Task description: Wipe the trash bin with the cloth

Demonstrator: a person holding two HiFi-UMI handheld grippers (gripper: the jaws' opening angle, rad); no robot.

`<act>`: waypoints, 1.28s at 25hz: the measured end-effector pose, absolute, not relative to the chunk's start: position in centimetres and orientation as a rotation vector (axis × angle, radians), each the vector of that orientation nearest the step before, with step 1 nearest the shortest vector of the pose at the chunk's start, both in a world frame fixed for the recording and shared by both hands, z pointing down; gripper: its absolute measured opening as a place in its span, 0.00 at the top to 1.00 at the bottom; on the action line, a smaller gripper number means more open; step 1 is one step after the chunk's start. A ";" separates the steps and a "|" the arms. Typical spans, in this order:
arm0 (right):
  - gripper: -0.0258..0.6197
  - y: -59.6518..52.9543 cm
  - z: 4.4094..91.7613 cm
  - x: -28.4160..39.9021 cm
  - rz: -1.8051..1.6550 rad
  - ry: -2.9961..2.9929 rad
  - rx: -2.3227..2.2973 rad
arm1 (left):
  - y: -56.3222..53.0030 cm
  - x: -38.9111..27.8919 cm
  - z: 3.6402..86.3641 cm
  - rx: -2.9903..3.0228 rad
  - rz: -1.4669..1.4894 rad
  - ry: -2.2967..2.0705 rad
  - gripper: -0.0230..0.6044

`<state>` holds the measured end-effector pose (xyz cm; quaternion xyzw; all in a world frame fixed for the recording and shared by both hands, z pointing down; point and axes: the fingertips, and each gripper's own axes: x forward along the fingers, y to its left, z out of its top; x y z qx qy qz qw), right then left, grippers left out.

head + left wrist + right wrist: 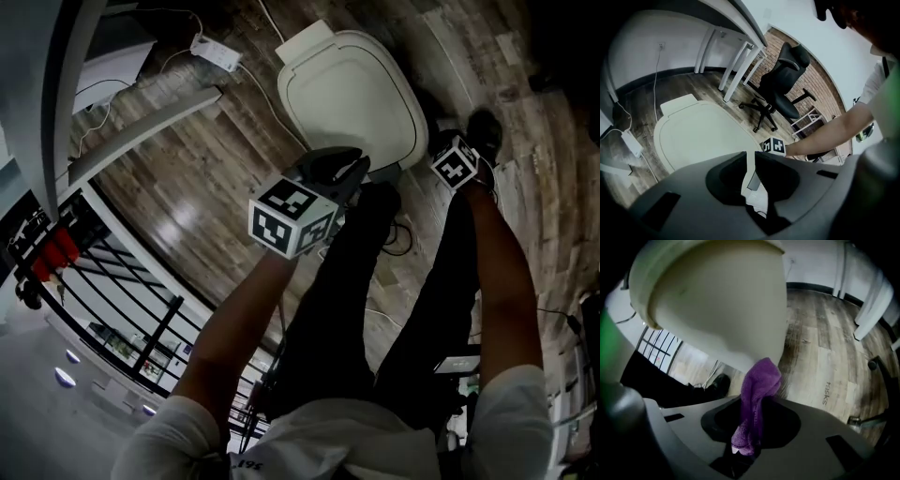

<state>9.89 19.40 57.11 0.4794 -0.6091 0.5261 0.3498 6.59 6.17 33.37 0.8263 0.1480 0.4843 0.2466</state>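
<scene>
The white trash bin (347,94) stands with its lid down on the wooden floor (187,187), just in front of the person's shoe (483,127) and near a power strip (216,52). The right gripper (751,401) is clamped on a purple cloth (759,380), whose bunched top end meets the bin's lower side wall. The left gripper (749,157) hangs over the lid's near edge, its jaws drawn together to a thin slit with nothing gripped. A black office chair (783,89) sits beyond the bin.
</scene>
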 end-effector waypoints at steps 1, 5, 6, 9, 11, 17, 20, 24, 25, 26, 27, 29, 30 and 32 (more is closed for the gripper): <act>0.80 19.4 56.7 10.2 1.394 -1.555 1.299 | 5.9 6.3 33.3 2.261 1.322 0.398 0.88; 0.80 19.8 55.0 9.2 1.498 -1.514 1.450 | 5.9 4.4 33.7 2.266 1.337 0.359 0.88; 0.80 20.1 54.7 9.0 1.488 -1.515 1.454 | 6.0 4.0 33.8 2.264 1.337 0.347 0.88; 0.80 20.3 53.4 8.3 1.449 -1.546 1.420 | 6.2 2.8 33.9 2.260 1.313 0.281 0.88; 0.80 20.7 53.5 8.0 1.435 -1.563 1.389 | 6.3 2.1 33.9 2.265 1.284 0.211 0.88; 0.80 20.7 55.0 8.8 1.304 -1.535 1.441 | 7.6 0.0 35.1 2.290 1.197 0.086 0.88; 0.80 19.4 54.9 9.7 1.192 -1.519 1.494 | 7.9 -0.2 35.3 2.334 1.169 0.089 0.88; 0.80 18.3 53.5 10.5 1.084 -1.464 1.651 | 8.5 -0.1 36.0 2.409 1.214 0.232 0.88; 0.80 18.1 52.9 10.5 1.063 -1.454 1.686 | 8.5 -0.1 36.3 2.419 1.229 0.270 0.88; 0.80 17.7 52.4 10.5 1.041 -1.445 1.720 | 8.4 0.0 36.4 2.427 1.240 0.302 0.88; 0.80 17.4 51.8 10.5 1.018 -1.433 1.756 | 8.3 0.2 36.5 2.436 1.248 0.331 0.88; 0.80 17.0 50.7 9.8 0.990 -1.405 1.834 | 8.1 0.2 36.7 2.447 1.266 0.391 0.88; 0.80 16.8 50.3 9.0 0.988 -1.394 1.864 | 8.0 -0.1 36.8 2.448 1.277 0.417 0.88; 0.80 16.4 50.0 7.5 0.982 -1.385 1.904 | 7.6 -0.5 37.2 2.445 1.290 0.443 0.88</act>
